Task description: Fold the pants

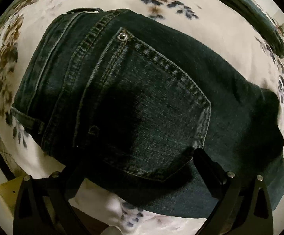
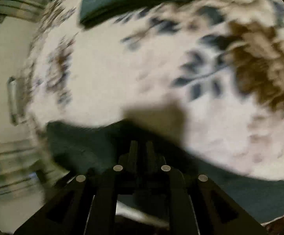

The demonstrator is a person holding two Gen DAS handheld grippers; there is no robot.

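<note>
Partly blurred: pants (image 2: pixel 79 143), right hand-held gripper (image 2: pixel 142 146).

Pants on bedsheet, second folded garment beyond.
Pants (image 1: pixel 142 98) lie on the bedsheet (image 1: pixel 210 29), pocket (image 1: pixel 151 107) up; folded garment (image 1: pixel 249 13) behind them, well apart. Right claw (image 2: pixel 142 146) over the pants' edge.

Floral bedsheet (image 1: pixel 210 29) (white, brown blooms)

Floral bedsheet (image 1: pixel 210 31), white w/ brown & blue leaf print; dark folded cloth (image 1: pixel 253 13) at far edge.
</note>
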